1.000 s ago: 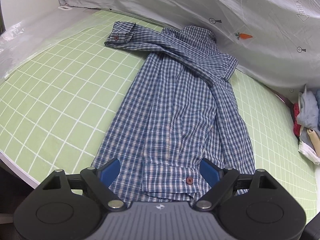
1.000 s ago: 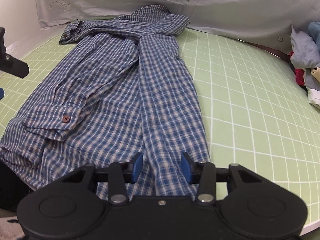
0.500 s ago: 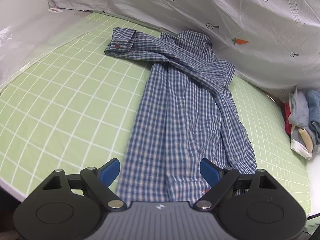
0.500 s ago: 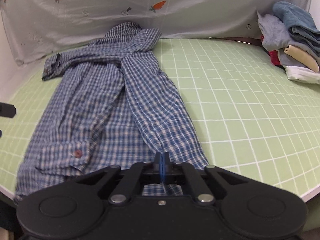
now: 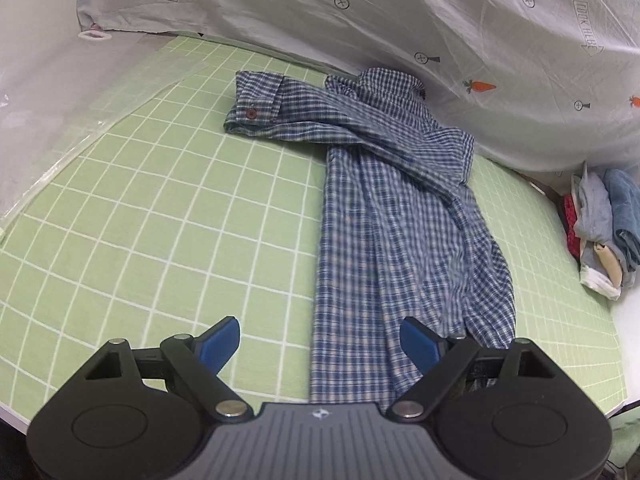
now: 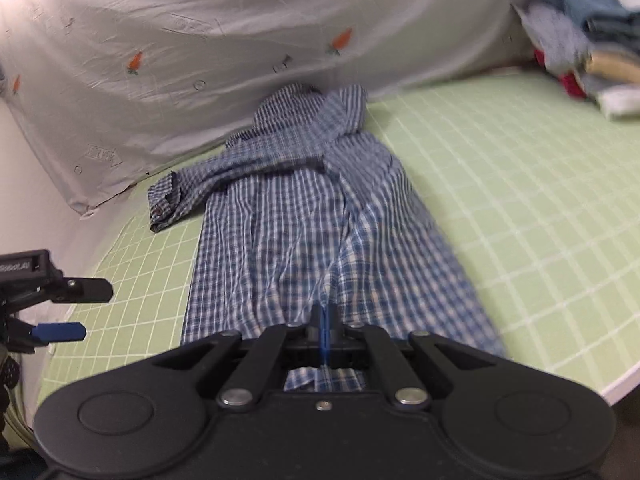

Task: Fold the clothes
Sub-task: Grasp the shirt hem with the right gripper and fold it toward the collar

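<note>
A blue and white checked shirt [image 5: 384,216] [image 6: 304,232] lies lengthwise on the green gridded mat [image 5: 160,216] [image 6: 520,184], collar at the far end, one sleeve folded across to a cuff with a red button [image 5: 251,112]. My right gripper [image 6: 324,332] is shut on the shirt's near hem, and the checked cloth is bunched between its blue pads. My left gripper [image 5: 320,340] stands open over the shirt's near left edge with nothing pinched between its fingers. In the right wrist view the left gripper shows at the left border, with one blue fingertip [image 6: 60,331] over the mat.
A grey printed sheet [image 5: 360,20] [image 6: 180,60] hangs behind the mat. A pile of folded clothes [image 5: 600,232] [image 6: 588,40] sits at the far right corner. The mat's near edge [image 6: 616,384] drops off beside my right gripper.
My right gripper has shut on the shirt's hem and rolled while dragging the cloth. The left gripper has slid left, still open, so the shirt now sits right of its centre.
</note>
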Demonstrator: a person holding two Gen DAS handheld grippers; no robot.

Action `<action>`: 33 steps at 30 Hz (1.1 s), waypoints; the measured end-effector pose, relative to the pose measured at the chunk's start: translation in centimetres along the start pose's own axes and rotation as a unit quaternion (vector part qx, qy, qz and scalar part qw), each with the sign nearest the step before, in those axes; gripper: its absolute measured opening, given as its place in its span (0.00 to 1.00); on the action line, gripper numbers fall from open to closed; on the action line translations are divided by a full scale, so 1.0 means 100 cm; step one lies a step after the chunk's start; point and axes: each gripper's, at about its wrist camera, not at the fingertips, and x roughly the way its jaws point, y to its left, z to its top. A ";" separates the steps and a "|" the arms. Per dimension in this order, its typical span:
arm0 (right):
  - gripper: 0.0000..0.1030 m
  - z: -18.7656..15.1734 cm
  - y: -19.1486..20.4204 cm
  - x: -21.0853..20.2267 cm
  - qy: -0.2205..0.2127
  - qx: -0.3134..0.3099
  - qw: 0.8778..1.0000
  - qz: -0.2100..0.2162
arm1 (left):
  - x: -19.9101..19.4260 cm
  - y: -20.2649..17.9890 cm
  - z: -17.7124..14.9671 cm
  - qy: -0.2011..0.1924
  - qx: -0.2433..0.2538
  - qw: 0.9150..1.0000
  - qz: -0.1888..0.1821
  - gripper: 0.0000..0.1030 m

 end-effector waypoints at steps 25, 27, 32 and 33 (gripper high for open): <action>0.47 0.088 -0.001 0.050 0.007 -0.121 0.993 -0.005 | 0.016 -0.009 0.043 -0.042 -0.089 0.994 0.052 0.89; 0.42 0.103 -0.002 0.063 0.007 -0.136 0.991 -0.010 | 0.021 -0.010 0.050 -0.047 -0.098 0.992 0.057 0.89; 0.40 0.132 -0.002 0.098 0.007 -0.161 0.987 -0.016 | 0.037 -0.006 0.068 -0.051 -0.111 0.990 0.076 0.89; 0.40 0.137 -0.001 0.105 0.007 -0.163 0.986 -0.016 | 0.040 -0.004 0.073 -0.050 -0.112 0.989 0.080 0.89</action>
